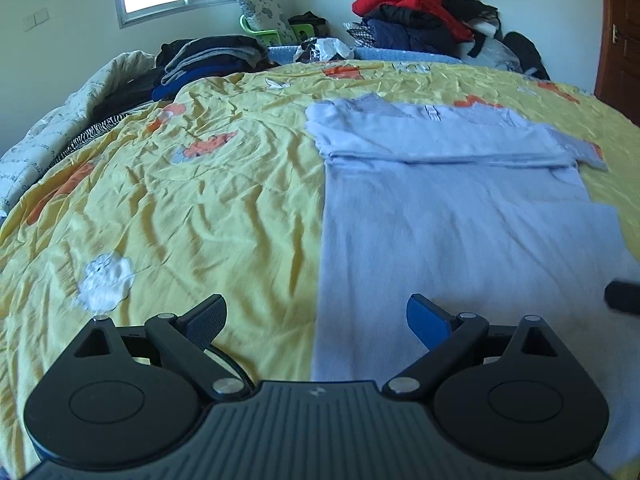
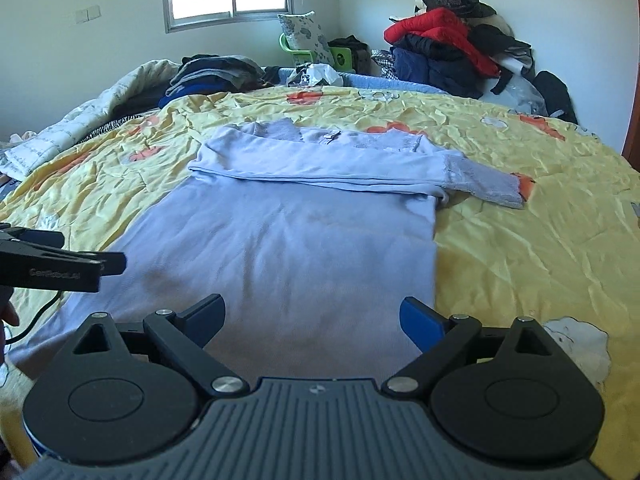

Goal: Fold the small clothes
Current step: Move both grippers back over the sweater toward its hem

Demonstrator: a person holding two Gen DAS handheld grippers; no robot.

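Note the pale blue garment [image 2: 288, 240]: soft matt knit cloth, with textured grey cuffs. Beneath it, the yellow bed sheet [image 2: 520, 248] is thin, creased cloth. Your tongs [image 2: 312, 316] are matt black plastic.

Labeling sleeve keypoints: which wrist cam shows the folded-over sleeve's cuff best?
Right wrist. The sleeve lies across the light blue top, and its grey cuff is fully visible, lying past the body's edge on the yellow sheet. The left wrist view shows the cuff smaller, near the right edge.
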